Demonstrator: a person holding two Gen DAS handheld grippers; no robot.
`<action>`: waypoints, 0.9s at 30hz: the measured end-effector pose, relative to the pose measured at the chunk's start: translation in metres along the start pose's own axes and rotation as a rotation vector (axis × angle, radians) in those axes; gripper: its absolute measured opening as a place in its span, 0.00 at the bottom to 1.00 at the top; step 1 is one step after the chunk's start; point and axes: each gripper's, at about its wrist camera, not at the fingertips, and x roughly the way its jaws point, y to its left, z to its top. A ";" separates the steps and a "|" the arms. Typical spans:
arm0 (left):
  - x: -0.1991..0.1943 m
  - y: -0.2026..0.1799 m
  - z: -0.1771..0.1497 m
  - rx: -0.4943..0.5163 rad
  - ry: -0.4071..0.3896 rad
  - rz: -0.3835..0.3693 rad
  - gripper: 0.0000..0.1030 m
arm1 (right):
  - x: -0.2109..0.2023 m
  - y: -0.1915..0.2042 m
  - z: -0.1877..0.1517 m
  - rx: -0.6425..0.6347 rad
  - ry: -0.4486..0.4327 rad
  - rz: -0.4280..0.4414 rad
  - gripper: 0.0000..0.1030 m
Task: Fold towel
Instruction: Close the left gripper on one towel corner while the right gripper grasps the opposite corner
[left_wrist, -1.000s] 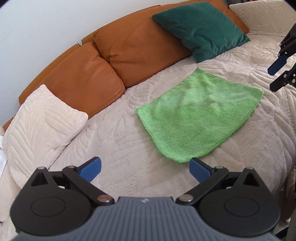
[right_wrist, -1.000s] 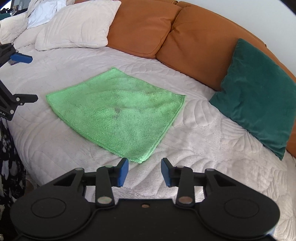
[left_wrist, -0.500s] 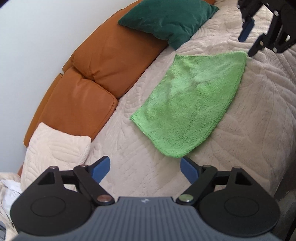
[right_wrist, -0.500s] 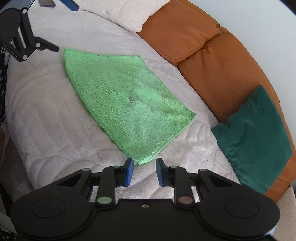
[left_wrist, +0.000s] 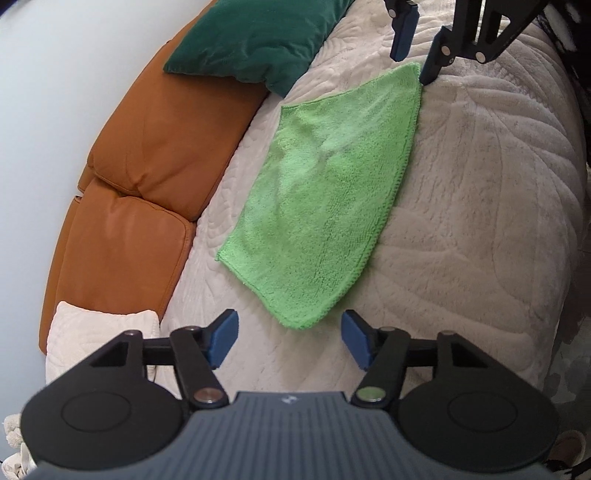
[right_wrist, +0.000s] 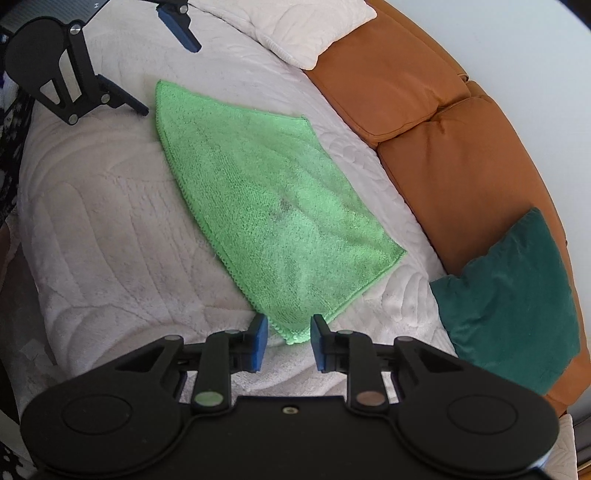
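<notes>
Both grippers have closed in on the towel (left_wrist: 325, 192): our open left gripper (left_wrist: 290, 341) and right gripper (right_wrist: 286, 341) should each straddle one near corner before pinching.

Green towel (left_wrist: 325, 206), orange cushions (left_wrist: 147, 177), dark green pillow (left_wrist: 255, 37)

A green towel (left_wrist: 325, 206) lies flat on the cream sofa seat (left_wrist: 480, 221). The left gripper (left_wrist: 290, 341) hangs spread at its near corner, the right gripper (left_wrist: 415, 51) at its far corner.

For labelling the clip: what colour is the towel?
Bright green towel, one colour with a faint dark smudge near its middle; the right wrist view shows it best.
</notes>
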 end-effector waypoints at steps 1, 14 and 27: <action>0.001 0.000 0.001 0.009 -0.002 -0.008 0.55 | 0.001 -0.001 0.000 0.009 0.004 0.008 0.13; 0.019 0.022 0.006 -0.103 0.013 -0.230 0.12 | 0.006 -0.022 -0.002 0.133 0.008 0.086 0.03; 0.026 0.075 -0.001 -0.493 0.000 -0.328 0.07 | -0.006 -0.062 0.016 0.250 -0.053 0.062 0.01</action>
